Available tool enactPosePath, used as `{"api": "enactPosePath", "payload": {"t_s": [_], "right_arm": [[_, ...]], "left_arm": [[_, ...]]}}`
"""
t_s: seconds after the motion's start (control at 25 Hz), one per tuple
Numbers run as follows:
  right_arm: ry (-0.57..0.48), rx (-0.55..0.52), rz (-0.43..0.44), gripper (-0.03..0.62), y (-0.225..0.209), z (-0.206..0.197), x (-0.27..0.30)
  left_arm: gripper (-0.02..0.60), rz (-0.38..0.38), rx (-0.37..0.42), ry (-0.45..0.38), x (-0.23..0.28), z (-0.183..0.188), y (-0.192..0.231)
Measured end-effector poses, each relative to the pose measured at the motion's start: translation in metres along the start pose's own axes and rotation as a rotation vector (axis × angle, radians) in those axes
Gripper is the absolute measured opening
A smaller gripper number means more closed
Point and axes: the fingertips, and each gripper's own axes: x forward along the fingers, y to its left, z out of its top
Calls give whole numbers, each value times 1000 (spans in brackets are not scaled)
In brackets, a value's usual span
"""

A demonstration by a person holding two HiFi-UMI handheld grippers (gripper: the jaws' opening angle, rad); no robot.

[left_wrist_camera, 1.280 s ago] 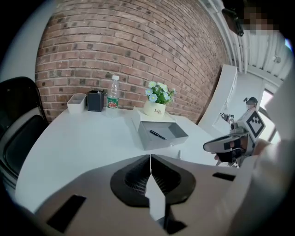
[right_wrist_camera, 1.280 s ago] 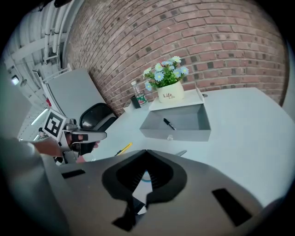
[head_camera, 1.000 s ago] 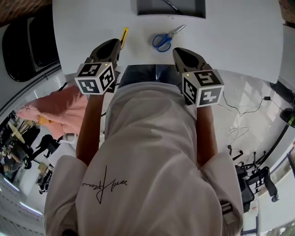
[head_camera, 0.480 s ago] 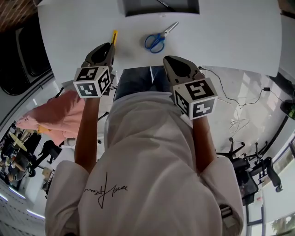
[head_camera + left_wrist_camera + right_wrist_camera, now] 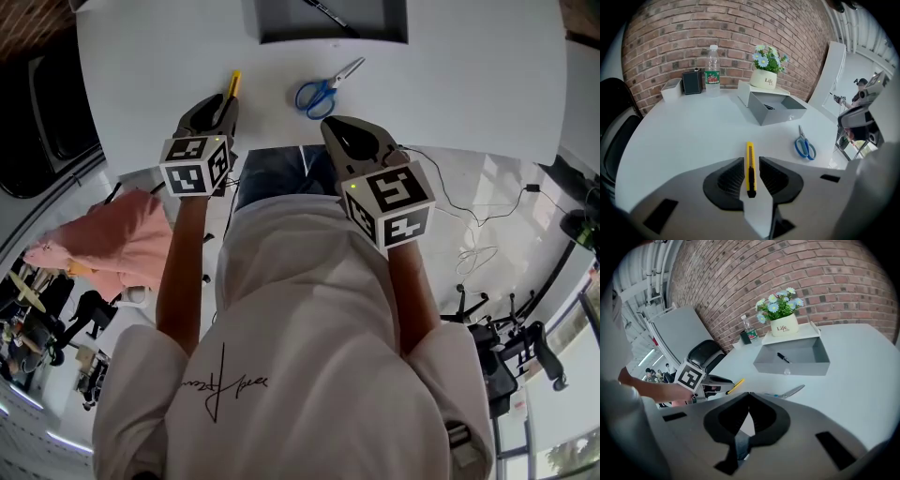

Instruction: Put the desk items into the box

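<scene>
Nearest the person, the left gripper (image 5: 751,160) hangs low over the white table (image 5: 469,75), its jaws spread. The yellow utility knife (image 5: 750,171) lies on the table in the gap between them, with a sliver of space on either side. That alignment looks deliberate: the opening is set along the knife so the jaws can close on its narrow sides, though nothing is pinched yet. The knife's long axis runs away from the person, almost in line with the jaws. Its black end is closest and its yellow end points toward the far side of the table.

The right gripper (image 5: 749,394) is held back at the table's near edge with its jaws pressed together on nothing, probably waiting its turn.

Just beyond it, right of the knife and apart from it, lie the blue-handled scissors (image 5: 319,94). Their handles are toward the person and their blades angle away toward the box.

Farther on sits the open grey box (image 5: 792,367), its open top ready to take items, and a black pen (image 5: 783,357) already rests inside.

Behind it stand a white flower pot (image 5: 763,78) and a water bottle (image 5: 712,65) before the brick wall (image 5: 740,28).
</scene>
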Motion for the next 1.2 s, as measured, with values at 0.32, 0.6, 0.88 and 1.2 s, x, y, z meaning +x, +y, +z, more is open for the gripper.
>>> {"api": "enactPosePath", "payload": {"t_s": [0.32, 0.6, 0.88, 1.2], "right_arm": [[17, -13, 1, 26, -2, -3, 2], [16, -14, 8, 26, -5, 1, 0], [9, -9, 8, 26, -7, 1, 0], [-10, 8, -6, 26, -20, 7, -6]], "left_arm": [[84, 4, -3, 34, 11, -12, 2], [66, 45, 15, 40, 12, -13, 6], [64, 60, 20, 56, 12, -14, 7], [63, 73, 2, 59, 13, -12, 6]]}}
